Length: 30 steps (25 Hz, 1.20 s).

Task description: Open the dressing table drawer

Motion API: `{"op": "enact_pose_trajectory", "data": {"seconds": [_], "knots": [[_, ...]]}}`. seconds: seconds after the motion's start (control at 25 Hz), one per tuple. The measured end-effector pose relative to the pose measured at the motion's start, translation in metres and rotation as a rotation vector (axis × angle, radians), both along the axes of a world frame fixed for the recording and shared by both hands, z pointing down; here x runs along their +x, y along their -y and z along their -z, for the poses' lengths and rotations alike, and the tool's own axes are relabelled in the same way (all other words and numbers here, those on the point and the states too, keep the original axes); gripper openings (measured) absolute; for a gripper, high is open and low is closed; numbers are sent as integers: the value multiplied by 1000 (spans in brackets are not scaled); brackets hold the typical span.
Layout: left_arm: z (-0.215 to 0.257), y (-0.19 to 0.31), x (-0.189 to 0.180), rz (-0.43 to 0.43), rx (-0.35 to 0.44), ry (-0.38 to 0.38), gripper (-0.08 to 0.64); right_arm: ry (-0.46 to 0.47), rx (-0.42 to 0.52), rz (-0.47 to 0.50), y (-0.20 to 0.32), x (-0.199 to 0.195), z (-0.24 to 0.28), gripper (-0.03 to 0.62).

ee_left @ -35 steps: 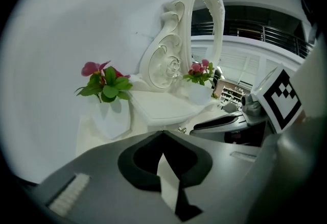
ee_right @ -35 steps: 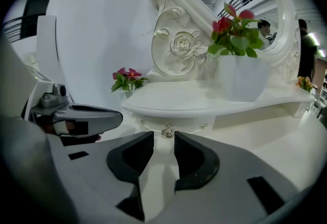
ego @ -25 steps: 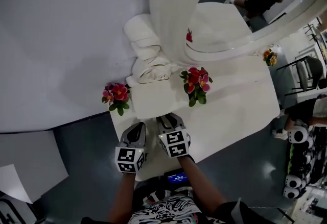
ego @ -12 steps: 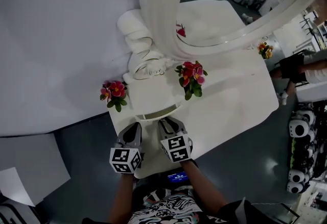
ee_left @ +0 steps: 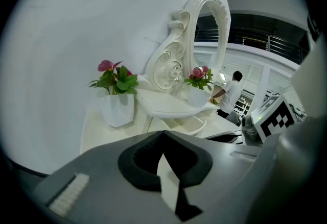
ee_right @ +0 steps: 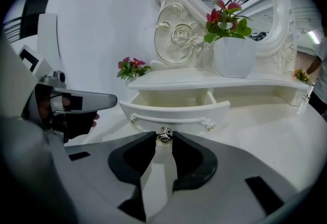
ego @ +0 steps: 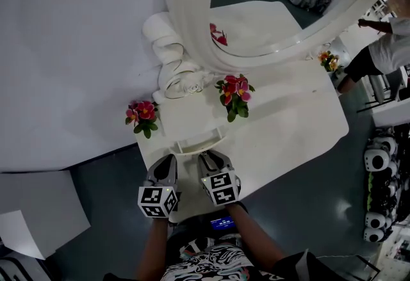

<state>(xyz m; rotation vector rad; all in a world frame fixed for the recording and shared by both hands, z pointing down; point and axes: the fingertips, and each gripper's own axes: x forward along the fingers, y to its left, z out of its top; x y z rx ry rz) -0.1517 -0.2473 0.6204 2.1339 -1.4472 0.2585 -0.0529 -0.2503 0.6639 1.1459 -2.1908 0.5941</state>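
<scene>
The white dressing table (ego: 291,136) carries an oval mirror (ego: 192,36) and a low shelf. Its small drawer (ego: 195,144) stands pulled out from under the shelf, and its inside (ee_right: 173,99) shows empty. My right gripper (ee_right: 164,138) is shut on the drawer's metal knob (ee_right: 164,135) at the middle of the curved front; in the head view this gripper (ego: 211,162) sits just before the drawer. My left gripper (ego: 168,166) hangs beside it to the left, apart from the drawer. Its jaws (ee_left: 162,135) meet with nothing between them.
Two white pots of pink flowers stand on the table, one (ego: 234,95) at the mirror's foot, one (ego: 143,114) at the left edge. A person (ego: 378,49) stands past the table's right end. Panda toys (ego: 375,164) line the floor there. A white board (ego: 38,209) lies at lower left.
The drawer has slid out from under the shelf, toward me, with my right gripper on its knob. My left gripper has barely moved.
</scene>
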Motion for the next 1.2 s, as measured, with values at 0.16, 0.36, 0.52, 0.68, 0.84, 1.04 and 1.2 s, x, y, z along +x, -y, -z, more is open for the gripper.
{"op": "enact_pose_trajectory", "data": {"seconds": [0.16,0.36,0.52,0.68,0.84,1.04,1.2], "knots": [[15,-1,-4,11,35,17,2,5,3,-18,-7,7,12,103],[46,-8,-2,15,99,20,2,99,51,-125,-18,17,53,2],[74,-13,-3,4,163,27,2,129,115,-136,-25,18,83,2],[95,-19,-2,-4,209,18,2,113,169,-128,-33,20,104,2],[106,-23,2,-17,232,10,2,104,205,-112,-41,18,119,2],[109,-27,6,-23,239,10,2,93,221,-109,-46,20,125,2],[108,-29,6,-21,239,6,2,89,222,-111,-49,22,125,2]]}}
